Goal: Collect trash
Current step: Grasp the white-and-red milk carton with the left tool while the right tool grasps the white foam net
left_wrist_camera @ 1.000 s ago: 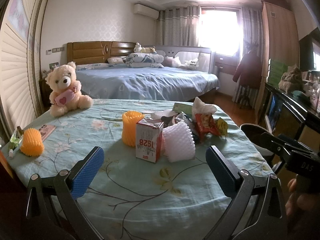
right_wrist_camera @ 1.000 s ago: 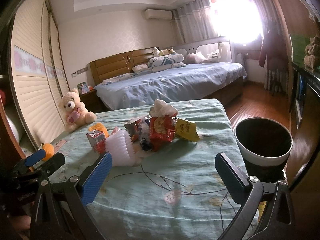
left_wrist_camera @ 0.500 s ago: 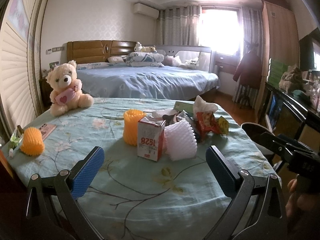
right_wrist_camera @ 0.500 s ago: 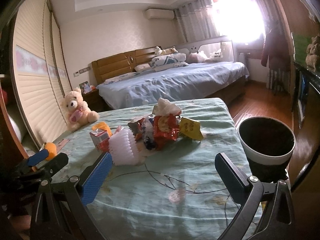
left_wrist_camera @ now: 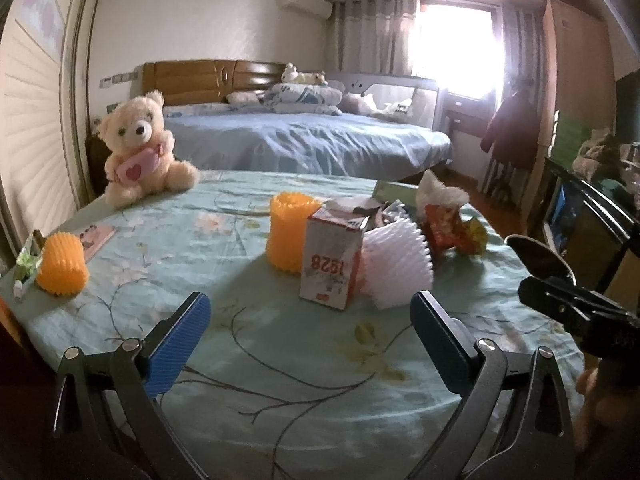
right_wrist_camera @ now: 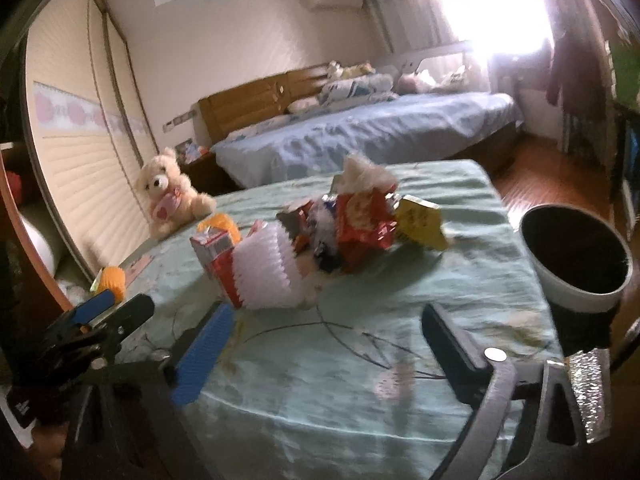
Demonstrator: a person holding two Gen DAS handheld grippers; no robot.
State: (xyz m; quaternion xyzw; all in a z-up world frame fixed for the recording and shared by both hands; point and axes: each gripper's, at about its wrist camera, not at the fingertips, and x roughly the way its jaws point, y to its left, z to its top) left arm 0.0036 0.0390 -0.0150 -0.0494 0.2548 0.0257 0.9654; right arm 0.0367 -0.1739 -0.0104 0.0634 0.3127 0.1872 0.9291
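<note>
A heap of trash lies mid-table: a red-and-white carton (left_wrist_camera: pixel 330 260) (right_wrist_camera: pixel 218 258), a white foam net (left_wrist_camera: pixel 396 266) (right_wrist_camera: pixel 266 268), an orange foam net (left_wrist_camera: pixel 290 230), red snack bags (left_wrist_camera: pixel 444 228) (right_wrist_camera: pixel 364 226), a yellow wrapper (right_wrist_camera: pixel 420 222) and crumpled tissue (left_wrist_camera: pixel 438 188). Another orange net (left_wrist_camera: pixel 62 262) sits at the table's left edge. My left gripper (left_wrist_camera: pixel 310 336) hovers open short of the carton, nothing between its fingers. My right gripper (right_wrist_camera: pixel 326 352) has its jaws closing, still wide apart and empty, short of the white net. A white bin with a dark liner (right_wrist_camera: pixel 576 260) stands right of the table.
A teddy bear (left_wrist_camera: pixel 138 148) sits at the table's far left corner, with a pink card (left_wrist_camera: pixel 96 236) near it. The table carries a pale green flowered cloth (left_wrist_camera: pixel 280 360). Beyond are a blue bed (left_wrist_camera: pixel 304 140) and, at right, a dark cabinet (left_wrist_camera: pixel 588 216).
Both grippers have moved forward and down toward the trash heap, which looks larger now. The right gripper's jaws have narrowed a little. Nothing on the table has shifted.
</note>
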